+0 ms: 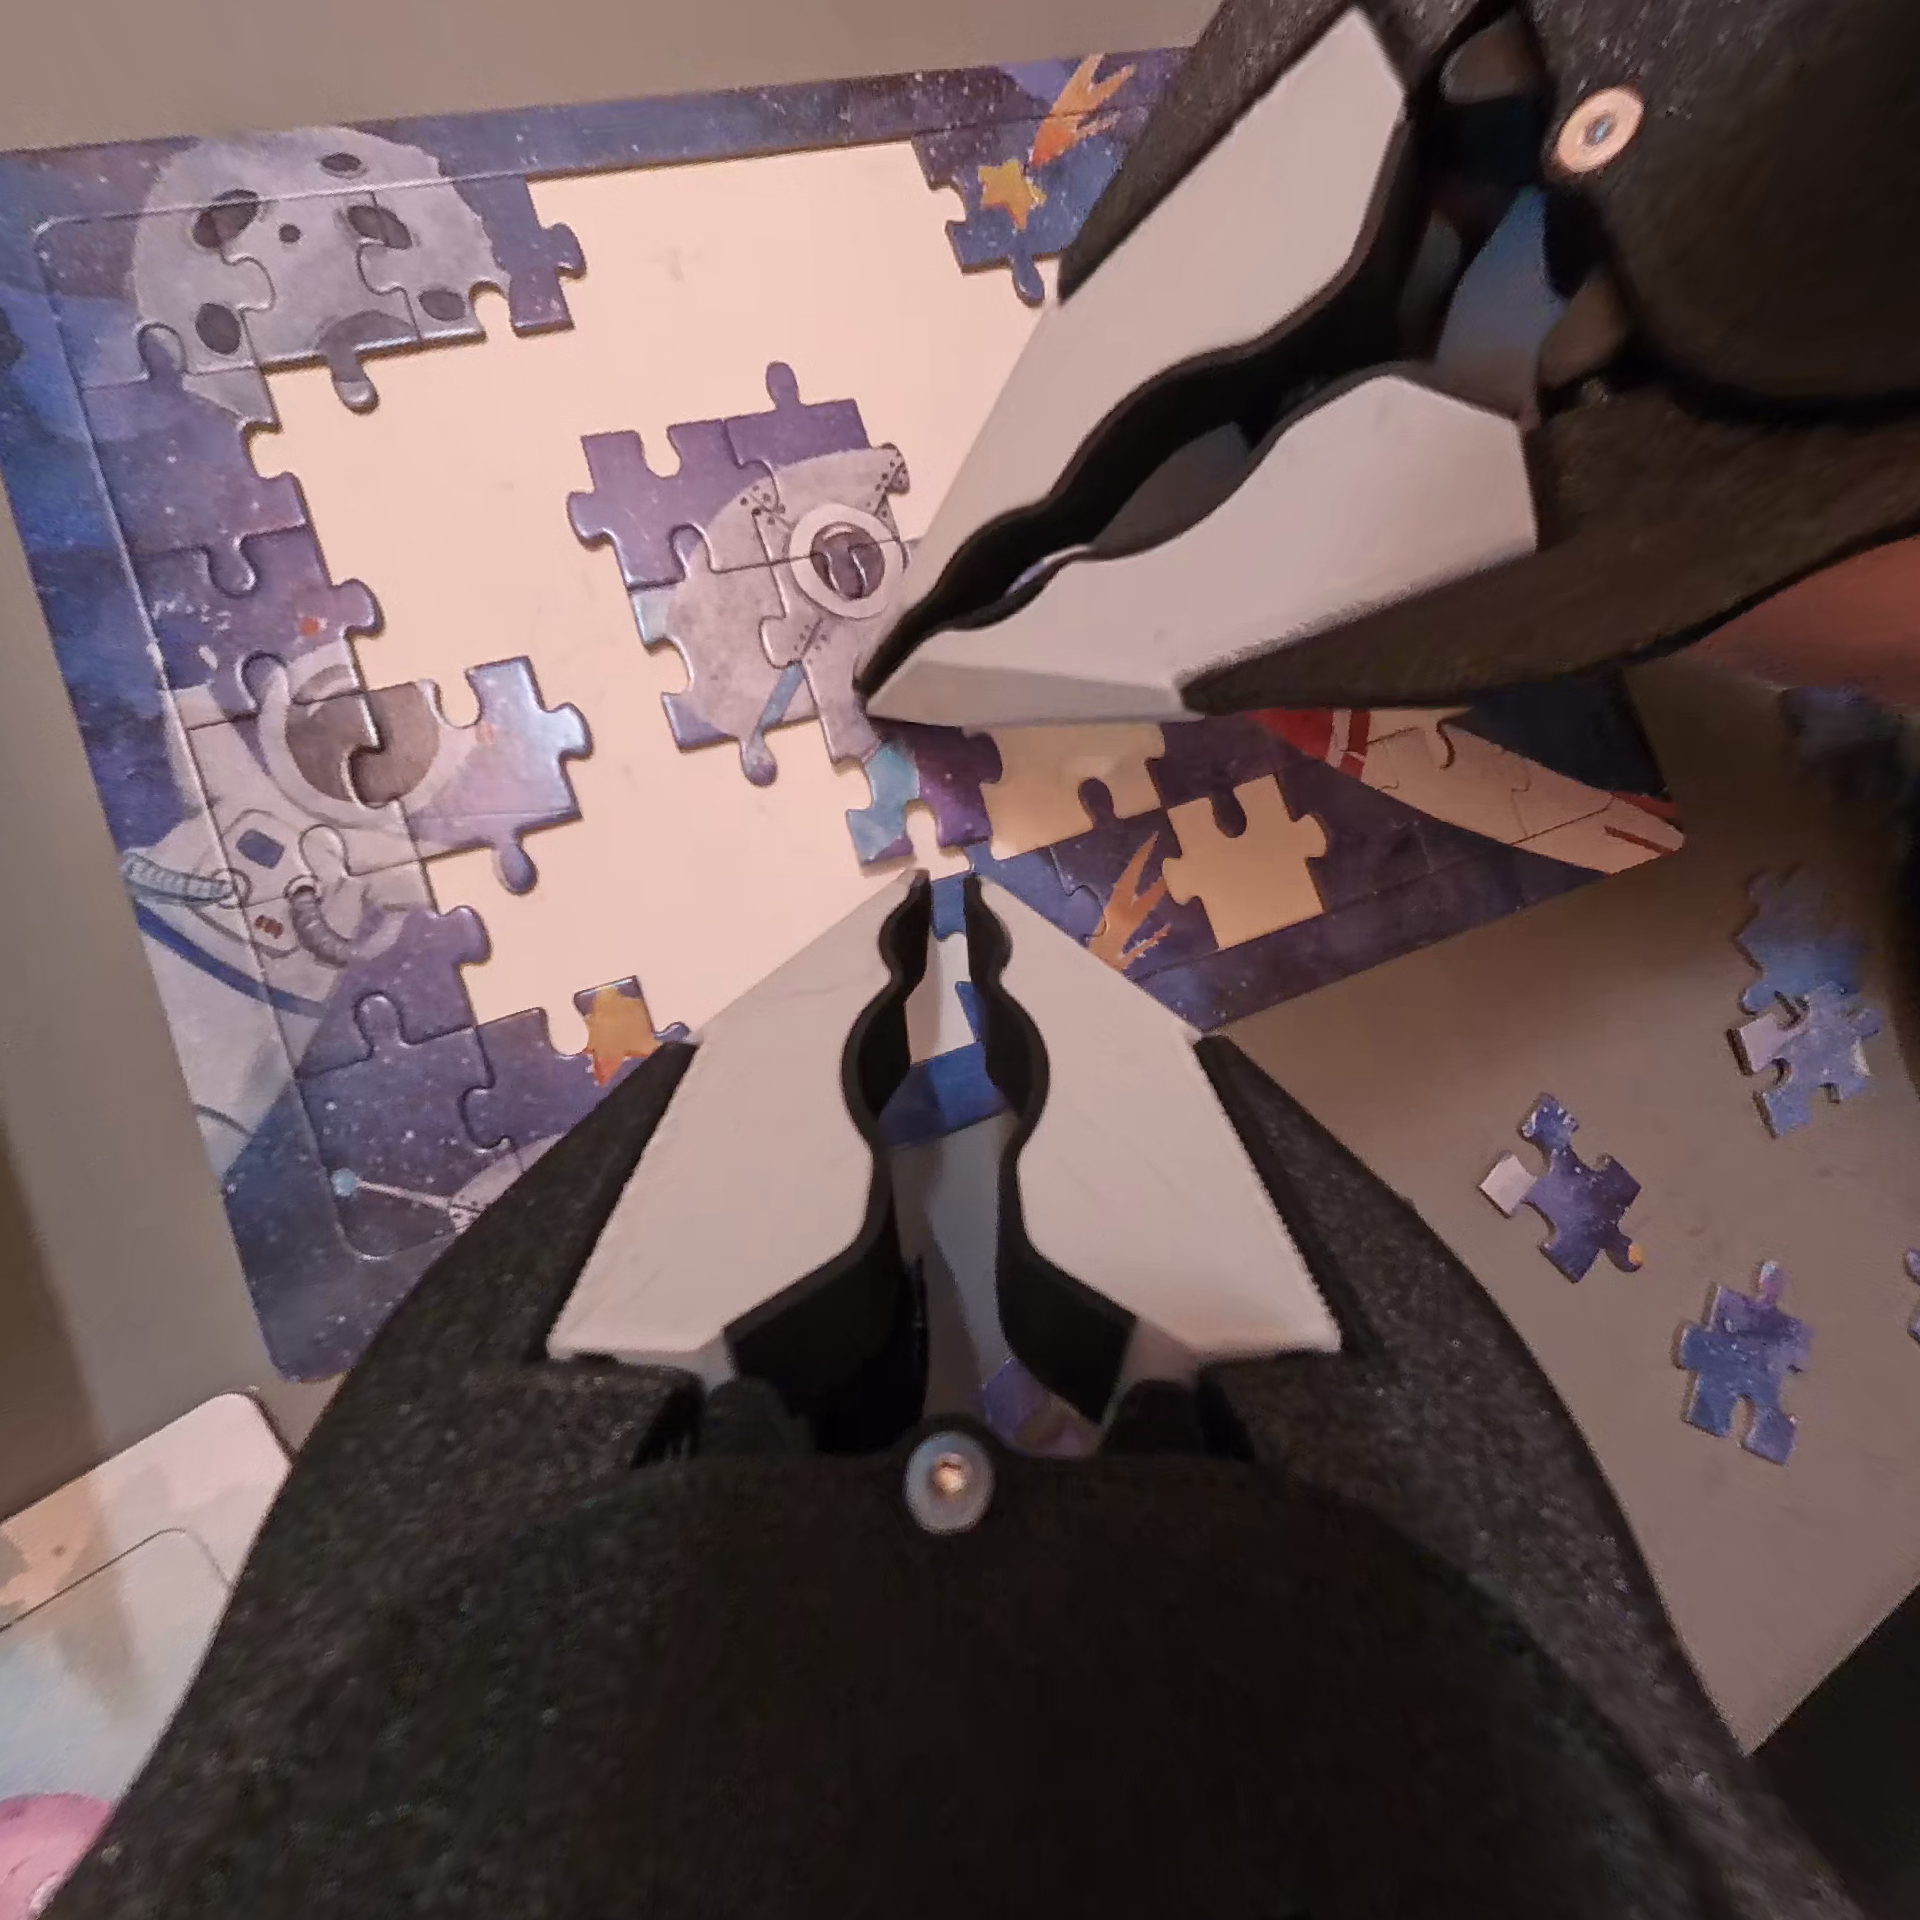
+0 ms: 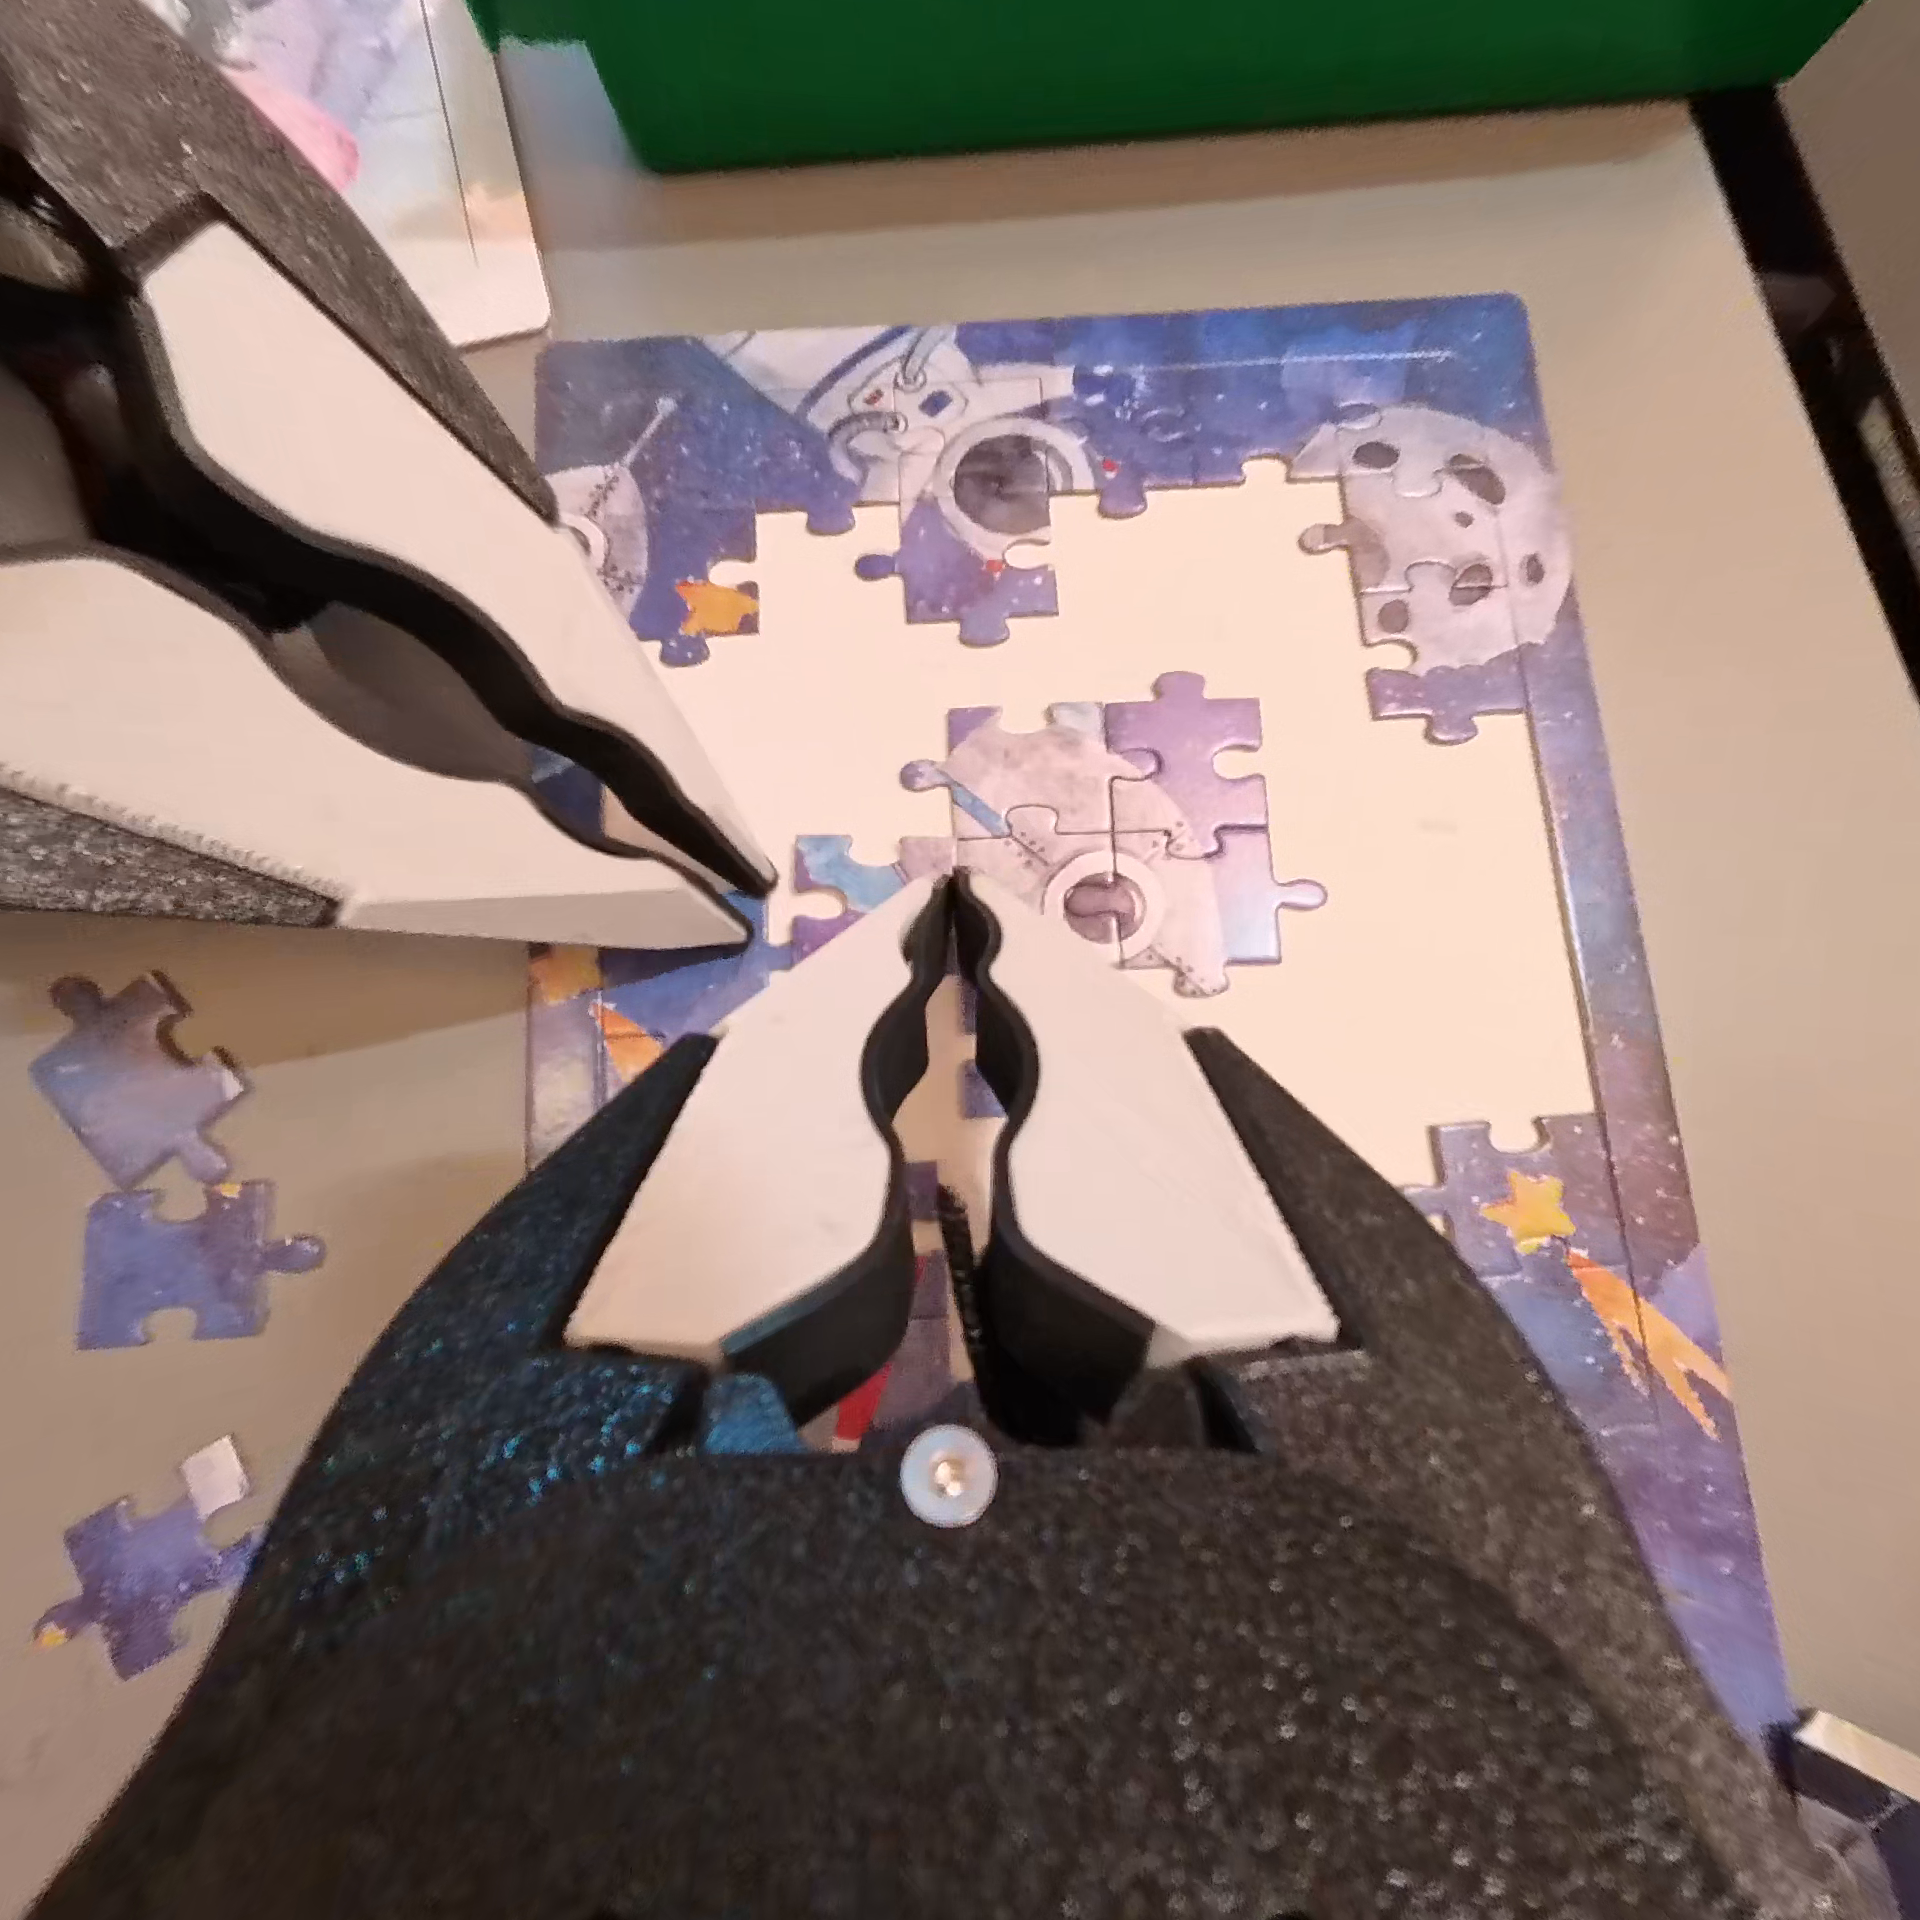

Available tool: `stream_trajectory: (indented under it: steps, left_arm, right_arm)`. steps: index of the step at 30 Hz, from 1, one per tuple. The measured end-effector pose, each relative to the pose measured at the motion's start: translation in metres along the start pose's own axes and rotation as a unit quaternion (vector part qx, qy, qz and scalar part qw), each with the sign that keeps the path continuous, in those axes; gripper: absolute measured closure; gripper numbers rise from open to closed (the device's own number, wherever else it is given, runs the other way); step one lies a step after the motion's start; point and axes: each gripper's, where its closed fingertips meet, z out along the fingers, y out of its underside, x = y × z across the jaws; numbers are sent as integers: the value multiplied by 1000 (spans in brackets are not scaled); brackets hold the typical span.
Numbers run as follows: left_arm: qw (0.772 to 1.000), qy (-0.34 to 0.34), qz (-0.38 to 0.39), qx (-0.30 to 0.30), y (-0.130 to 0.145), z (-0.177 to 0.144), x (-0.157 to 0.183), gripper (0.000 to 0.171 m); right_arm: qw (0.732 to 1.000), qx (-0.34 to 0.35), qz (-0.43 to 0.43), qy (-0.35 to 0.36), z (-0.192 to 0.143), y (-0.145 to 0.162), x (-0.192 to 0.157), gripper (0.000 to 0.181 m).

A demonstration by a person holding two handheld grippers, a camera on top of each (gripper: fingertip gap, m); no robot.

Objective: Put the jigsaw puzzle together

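Observation:
A space-themed puzzle tray (image 1: 727,260) lies on the beige table, with its border pieces fitted and a cream bare middle (image 2: 1403,883). A loose cluster of rocket pieces (image 1: 748,582) sits in that middle and also shows in the right wrist view (image 2: 1112,831). A light-blue piece (image 1: 883,800) lies at the cluster's corner (image 2: 831,873). My right gripper (image 2: 951,883) is shut, with its tip (image 1: 873,696) touching the cluster's edge beside that piece. My left gripper (image 1: 943,883) is shut to a narrow slit, with its tip (image 2: 758,894) low over the fitted pieces next to the light-blue piece. I see nothing held.
Loose pieces (image 1: 1579,1184) lie on the table beside the tray, also shown in the right wrist view (image 2: 177,1268). A green bin (image 2: 1039,83) stands beyond the tray. A white card (image 1: 104,1558) lies off one corner. The table's dark edge (image 2: 1818,312) runs close along the moon side.

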Motion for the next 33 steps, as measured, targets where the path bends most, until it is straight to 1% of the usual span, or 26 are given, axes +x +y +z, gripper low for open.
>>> stream_trajectory:
  steps: [6, 8, 10, 13, 15, 17, 20, 22, 25, 30, 33]
  left_arm:
    - [1000, 5, 3, 11, -4, -6, 2, 166]
    - [1000, 13, 9, 22, -8, -10, 6, 169]
    - [999, 24, 16, 20, -8, -10, 10, 171]
    - [1000, 12, 25, 12, -5, -7, 9, 171]
    - [1000, 7, 24, 13, -6, -7, 8, 171]
    - [1000, -6, 23, 14, -7, -7, 3, 171]
    - [999, -31, 18, 20, -8, -5, -5, 171]
    - [999, -41, 12, 30, -11, -3, -9, 171]
    - [998, -45, 17, 31, -12, 3, -10, 171]
    - [998, -46, 15, 26, -10, 6, -11, 171]
    - [999, -42, 10, 29, -10, 6, -10, 171]
  right_arm:
    - [1000, -2, 11, -5, 1, 1, 0, 181]
    - [1000, 0, 23, -13, 1, 1, 0, 181]
    - [999, 1, 40, -23, -1, 0, 0, 181]
    - [997, 46, 65, -19, -17, -15, 11, 181]
    - [996, 50, 75, 0, -24, -16, 20, 181]
    - [997, 43, 62, 4, -22, -14, 18, 181]
    - [999, 12, 33, -20, -8, -5, -1, 181]
    - [1000, -11, 9, -8, 1, 3, -2, 181]
    - [1000, -6, -13, 3, 1, 2, -2, 181]
    - [999, -19, -22, 16, -3, 3, 1, 181]
    - [999, -5, -33, -7, -12, 0, -6, 181]
